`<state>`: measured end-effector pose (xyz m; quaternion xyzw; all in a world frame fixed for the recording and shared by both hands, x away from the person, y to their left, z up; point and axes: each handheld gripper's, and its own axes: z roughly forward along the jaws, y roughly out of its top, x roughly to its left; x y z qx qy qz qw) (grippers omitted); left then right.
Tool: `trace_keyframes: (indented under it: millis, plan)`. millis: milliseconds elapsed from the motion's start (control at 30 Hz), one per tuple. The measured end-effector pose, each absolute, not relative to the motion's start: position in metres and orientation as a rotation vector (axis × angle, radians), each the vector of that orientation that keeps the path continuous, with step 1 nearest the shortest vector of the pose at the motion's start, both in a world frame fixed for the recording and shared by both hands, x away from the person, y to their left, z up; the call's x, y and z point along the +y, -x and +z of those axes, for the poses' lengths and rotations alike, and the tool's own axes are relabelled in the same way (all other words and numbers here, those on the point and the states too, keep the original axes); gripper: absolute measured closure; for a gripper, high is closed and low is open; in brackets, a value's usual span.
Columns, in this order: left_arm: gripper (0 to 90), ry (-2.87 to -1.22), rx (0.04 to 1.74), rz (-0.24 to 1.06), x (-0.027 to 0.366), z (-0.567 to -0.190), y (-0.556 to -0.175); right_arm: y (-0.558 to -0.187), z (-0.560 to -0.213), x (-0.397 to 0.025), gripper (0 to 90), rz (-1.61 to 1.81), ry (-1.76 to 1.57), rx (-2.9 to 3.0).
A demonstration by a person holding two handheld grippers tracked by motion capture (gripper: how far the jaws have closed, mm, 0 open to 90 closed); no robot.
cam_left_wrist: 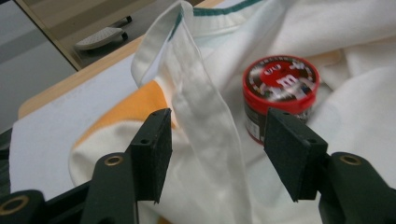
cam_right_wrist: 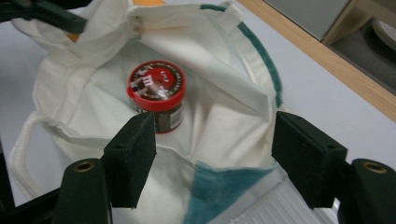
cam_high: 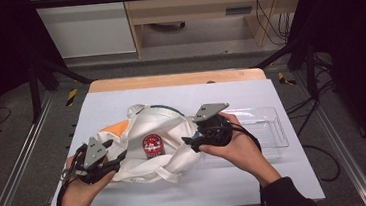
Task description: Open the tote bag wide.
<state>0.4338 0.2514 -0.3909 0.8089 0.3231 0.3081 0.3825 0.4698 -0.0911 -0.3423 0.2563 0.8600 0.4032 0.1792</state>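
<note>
While the red-lidded tub (cam_high: pixel 152 146) stands upright in the middle of the white cloth bag (cam_high: pixel 165 127), both grippers work at the bag's edges on either side of it. To the left of the tub, the left gripper (cam_high: pixel 117 156) sits low at the bag's near-left edge — its jaws are spread wide, and in the left gripper view a raised fold of the bag's rim (cam_left_wrist: pixel 196 98) runs up between them without being pinched. An orange patch (cam_left_wrist: pixel 133 109) of the bag lies just left of that fold. The tub itself rests on the cloth, inside the opened mouth as far as the pictures tell, its dark label and red lid (cam_right_wrist: pixel 156 86) facing up.

To the right of the tub, the right gripper (cam_high: pixel 190 143) hovers at the bag's right edge, jaws also wide and holding nothing; a green-trimmed hem (cam_right_wrist: pixel 264 56) curves past them. Right of the bag lies a clear plastic tray (cam_high: pixel 274 135), touching or just beside the cloth.

The step in hand looks like taking hold of the bag's rim on both sides of the tub. To do it well, each gripper should close squarely on a single layer of hem — the left on the standing fold already between its jaws — and not on bunched cloth. Lifting should be even on both sides, so the tub stays upright rather than tipping toward the slacker side.
</note>
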Motion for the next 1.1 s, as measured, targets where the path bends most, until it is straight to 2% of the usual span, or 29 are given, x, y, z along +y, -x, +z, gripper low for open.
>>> trace_keyframes:
  millis: [233, 467, 533, 567, 600, 633, 833, 1100]
  plan:
    - [37.3, -2.062, 0.825, 0.727, 0.238, -0.388, -0.460, -0.465, -0.356, -0.080, 26.6, 1.117, -0.672, 2.492]
    - [38.4, -2.082, 0.821, 0.724, 0.230, -0.392, -0.479, -0.466, -0.360, -0.071, 23.3, 1.133, -0.648, 2.511]
    - [41.9, -2.101, 0.820, 0.722, 0.229, -0.394, -0.481, -0.466, -0.360, -0.067, 23.4, 1.117, -0.621, 2.523]
    - [48.0, -2.106, 0.829, 0.732, 0.229, -0.395, -0.481, -0.465, -0.362, -0.064, 24.1, 1.112, -0.614, 2.541]
    - [48.0, -2.115, 0.838, 0.734, 0.230, -0.395, -0.481, -0.465, -0.362, -0.064, 24.1, 1.112, -0.614, 2.541]
    - [52.1, -2.111, 0.840, 0.736, 0.231, -0.395, -0.481, -0.463, -0.364, -0.063, 25.3, 1.099, -0.610, 2.549]
    - [68.6, -2.096, 0.903, 0.727, 0.242, -0.398, -0.486, -0.449, -0.379, -0.068, 41.6, 1.066, -0.587, 2.575]
    - [75.3, -2.089, 0.930, 0.715, 0.248, -0.400, -0.490, -0.430, -0.394, -0.075, 41.8, 1.041, -0.568, 2.565]
